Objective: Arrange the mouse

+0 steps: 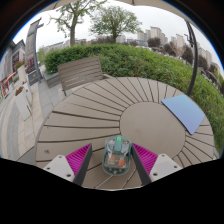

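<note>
A translucent mouse (116,156) with a green light and orange parts inside sits on the round wooden slat table (110,110). It stands between my gripper's (112,160) two fingers, whose magenta pads (79,158) show on either side. A gap is visible between each pad and the mouse, so the gripper is open around it. The mouse rests on the table near its front edge.
A light blue mat (184,112) lies on the table to the right, beyond the fingers. A wooden bench (80,72) stands behind the table, with a green hedge (130,58) and trees beyond. Paving lies to the left.
</note>
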